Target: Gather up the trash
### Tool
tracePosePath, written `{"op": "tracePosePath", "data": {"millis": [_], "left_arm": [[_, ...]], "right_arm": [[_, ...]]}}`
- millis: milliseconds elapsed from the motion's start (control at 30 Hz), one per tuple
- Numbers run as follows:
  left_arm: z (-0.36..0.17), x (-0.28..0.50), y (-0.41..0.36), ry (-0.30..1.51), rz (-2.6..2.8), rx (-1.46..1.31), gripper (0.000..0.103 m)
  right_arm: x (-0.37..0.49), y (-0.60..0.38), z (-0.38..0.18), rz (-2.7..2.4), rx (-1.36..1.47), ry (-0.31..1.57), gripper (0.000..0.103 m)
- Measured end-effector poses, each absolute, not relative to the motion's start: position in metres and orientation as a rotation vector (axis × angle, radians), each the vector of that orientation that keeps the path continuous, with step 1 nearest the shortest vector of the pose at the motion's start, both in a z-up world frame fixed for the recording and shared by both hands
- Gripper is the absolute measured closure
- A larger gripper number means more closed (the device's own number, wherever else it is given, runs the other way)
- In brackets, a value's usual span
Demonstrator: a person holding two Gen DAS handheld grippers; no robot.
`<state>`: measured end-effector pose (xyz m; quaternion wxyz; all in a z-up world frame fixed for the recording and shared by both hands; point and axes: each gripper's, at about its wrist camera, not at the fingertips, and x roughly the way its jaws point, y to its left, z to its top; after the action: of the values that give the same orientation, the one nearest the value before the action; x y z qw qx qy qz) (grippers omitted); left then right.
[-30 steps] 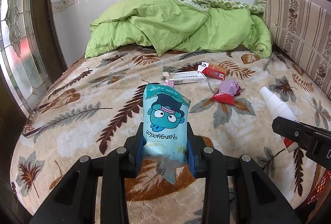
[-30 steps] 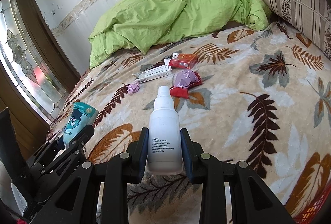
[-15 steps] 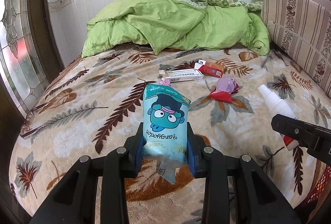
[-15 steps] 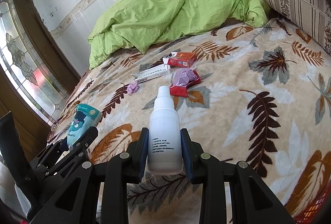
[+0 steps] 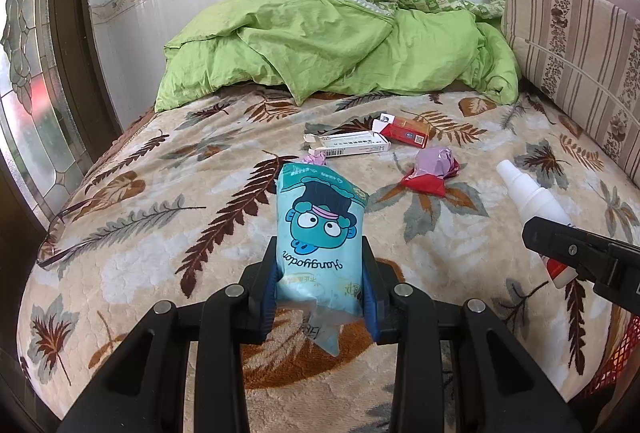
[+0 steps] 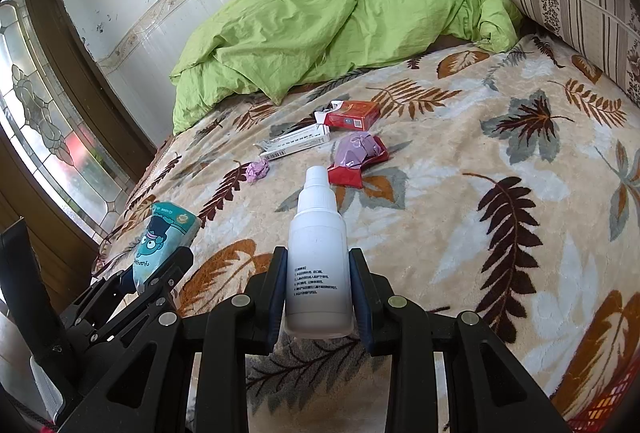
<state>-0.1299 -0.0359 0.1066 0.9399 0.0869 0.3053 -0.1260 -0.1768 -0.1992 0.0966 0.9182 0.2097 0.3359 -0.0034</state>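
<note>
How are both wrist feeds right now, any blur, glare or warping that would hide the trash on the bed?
Left wrist view: sharp, even daylight; fisheye bends the wall border, corners vignette black; teal cartoon snack pouch hides the blanket behind it. Right wrist view: equally sharp; stained-glass window bright but not washing out; white plastic spray bottle blocks little; red cardboard box is clear.

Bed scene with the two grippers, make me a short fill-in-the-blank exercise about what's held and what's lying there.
1. The left gripper is shut on a blue ____ printed with a cartoon face.
2. The right gripper is shut on a white ____.
3. The red box lies on the leaf-patterned ____.
4. The duvet bunched near the wall is ____.

Missing words: packet; bottle; blanket; green
</note>
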Motion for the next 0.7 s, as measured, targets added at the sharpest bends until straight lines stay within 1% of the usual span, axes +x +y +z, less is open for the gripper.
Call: {"op": "tracePosePath", "data": {"millis": [700], "left_arm": [[0.1058,-0.1319,-0.0411,0.623,-0.263,0.182,0.07]], "right_arm": [[-0.1775,-0.1996,0.0972,-0.002,0.439,0.69,0.071]]}}
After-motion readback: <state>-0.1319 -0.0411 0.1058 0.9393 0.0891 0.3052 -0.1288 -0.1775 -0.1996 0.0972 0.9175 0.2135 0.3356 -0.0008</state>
